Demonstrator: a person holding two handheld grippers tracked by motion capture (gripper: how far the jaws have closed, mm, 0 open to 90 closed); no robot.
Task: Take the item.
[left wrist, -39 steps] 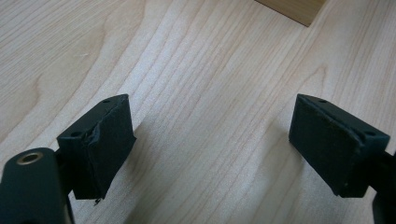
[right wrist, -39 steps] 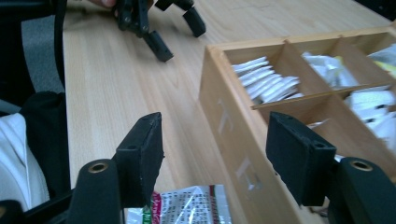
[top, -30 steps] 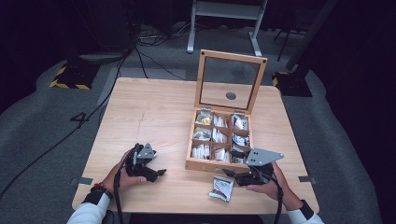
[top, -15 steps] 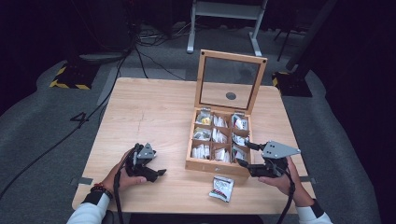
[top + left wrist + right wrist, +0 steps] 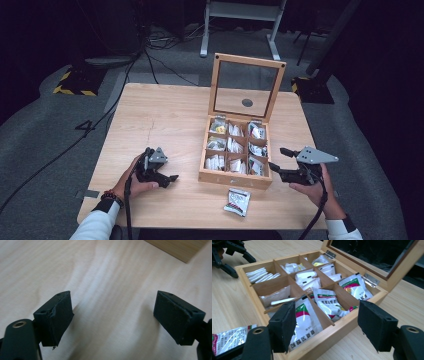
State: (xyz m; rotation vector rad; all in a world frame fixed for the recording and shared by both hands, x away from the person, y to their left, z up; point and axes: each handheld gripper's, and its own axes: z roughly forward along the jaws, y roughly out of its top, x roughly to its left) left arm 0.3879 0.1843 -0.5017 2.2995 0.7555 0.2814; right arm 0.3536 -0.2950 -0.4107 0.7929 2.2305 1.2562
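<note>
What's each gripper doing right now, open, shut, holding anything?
Left gripper: open, empty, over bare table.
Right gripper: open, empty, at the box of packets.

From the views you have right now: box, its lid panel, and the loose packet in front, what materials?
Box: light wood, matte, with visible grain and thin wooden dividers. Lid panel: clear glazing in a wooden frame, glass or acrylic, I cannot tell which; the table shows through it, and small metal hinges hold the lid. Loose packet: glossy printed film, likely plastic or foil laminate, crinkled with highlights.
</note>
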